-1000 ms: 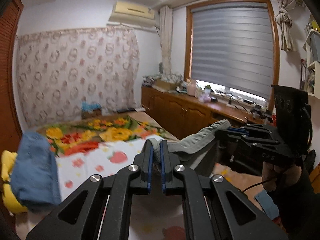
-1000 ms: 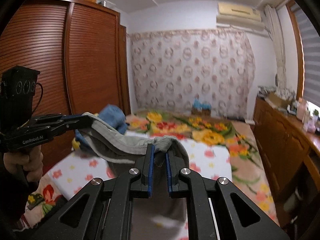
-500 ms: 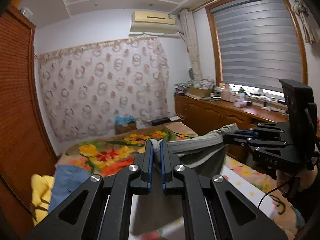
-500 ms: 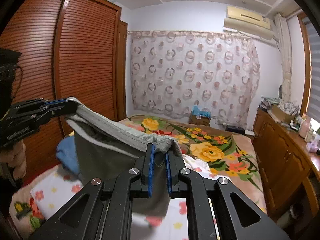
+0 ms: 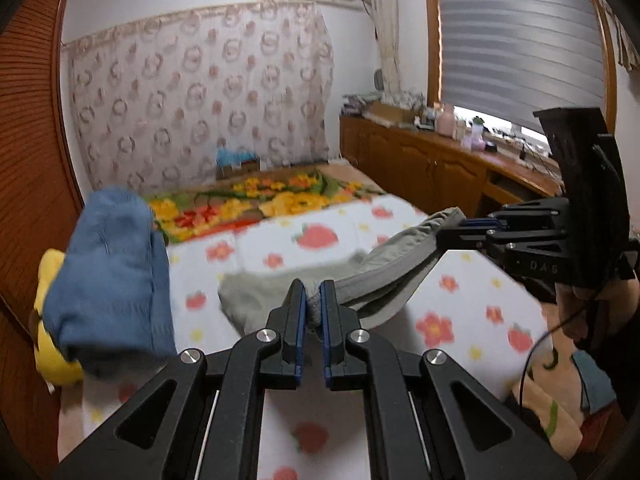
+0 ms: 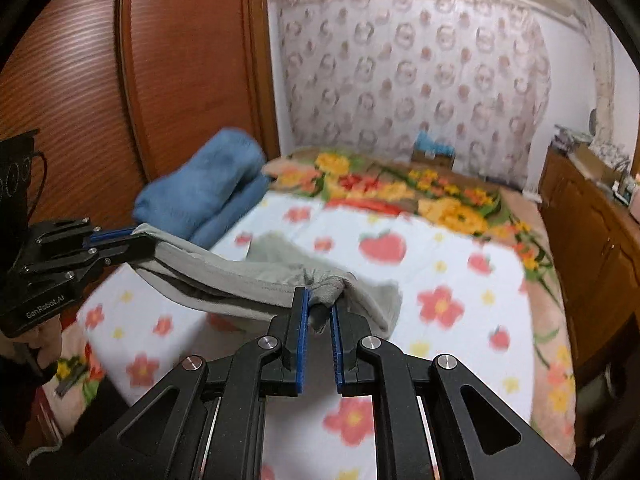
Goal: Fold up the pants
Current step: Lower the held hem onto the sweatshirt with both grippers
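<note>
1. Underneath both grippers lies a white sheet [image 5: 460, 280] printed with red flowers and strawberries, spread over the bed as the folding surface.
2. Closest in, the left gripper [image 5: 314, 304] has its jaws narrowed onto one end of the waistband of the grey pants [image 5: 384, 272]; the right gripper [image 6: 320, 308] pinches the other end the same way.
3. Between the two grippers the waistband hangs in a slack span just above the sheet, while the rest of the pants already rests crumpled on the sheet just ahead of the tips.
4. My reading: the step in hand is laying the pants out flat, with no fold made yet. The next move calls for drawing the waistband taut and low, so the legs spread smooth rather than bunch.
5. Further off to the left gripper's left sit a blue garment [image 5: 112, 272] and something yellow [image 5: 52, 312] beneath it.
6. Beyond, a floral blanket [image 6: 420, 196], a patterned curtain [image 5: 200, 92], a wooden wardrobe [image 6: 160, 80] and low wooden cabinets [image 5: 420, 164] under a blinded window [image 5: 520, 40].
</note>
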A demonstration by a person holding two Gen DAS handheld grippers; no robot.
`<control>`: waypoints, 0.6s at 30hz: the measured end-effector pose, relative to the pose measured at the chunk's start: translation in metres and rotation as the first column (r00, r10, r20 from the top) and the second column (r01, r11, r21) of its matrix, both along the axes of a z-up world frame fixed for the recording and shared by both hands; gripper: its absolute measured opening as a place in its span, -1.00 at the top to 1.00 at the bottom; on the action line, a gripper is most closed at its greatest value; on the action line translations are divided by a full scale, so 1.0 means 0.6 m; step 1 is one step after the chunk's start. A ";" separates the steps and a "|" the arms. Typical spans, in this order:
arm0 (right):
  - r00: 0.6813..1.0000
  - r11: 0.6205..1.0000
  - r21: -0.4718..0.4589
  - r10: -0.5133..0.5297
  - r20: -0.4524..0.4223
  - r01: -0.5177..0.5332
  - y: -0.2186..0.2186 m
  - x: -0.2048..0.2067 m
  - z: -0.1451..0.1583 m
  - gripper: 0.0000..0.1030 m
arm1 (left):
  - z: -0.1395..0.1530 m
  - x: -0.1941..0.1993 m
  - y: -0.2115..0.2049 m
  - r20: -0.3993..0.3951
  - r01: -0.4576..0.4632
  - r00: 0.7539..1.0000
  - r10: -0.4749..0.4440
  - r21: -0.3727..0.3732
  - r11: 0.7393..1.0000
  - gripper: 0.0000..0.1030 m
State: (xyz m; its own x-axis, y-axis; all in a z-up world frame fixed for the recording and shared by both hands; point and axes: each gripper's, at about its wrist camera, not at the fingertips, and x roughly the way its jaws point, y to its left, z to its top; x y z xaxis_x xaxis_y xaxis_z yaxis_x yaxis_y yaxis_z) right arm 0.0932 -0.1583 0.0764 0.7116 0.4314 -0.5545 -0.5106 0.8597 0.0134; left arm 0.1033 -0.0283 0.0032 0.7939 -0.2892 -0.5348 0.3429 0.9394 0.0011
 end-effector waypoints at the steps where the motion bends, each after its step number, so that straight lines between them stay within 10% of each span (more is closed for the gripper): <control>1: 1.000 1.000 -0.004 0.006 -0.009 -0.006 0.002 -0.005 -0.007 0.80 | -0.007 -0.009 -0.002 -0.013 0.000 1.000 0.000 -0.007 1.000 0.85; 18: 0.998 1.000 0.023 0.003 -0.059 -0.002 -0.029 -0.050 -0.037 0.80 | -0.040 -0.048 0.000 -0.065 0.023 0.997 -0.027 -0.060 0.998 0.85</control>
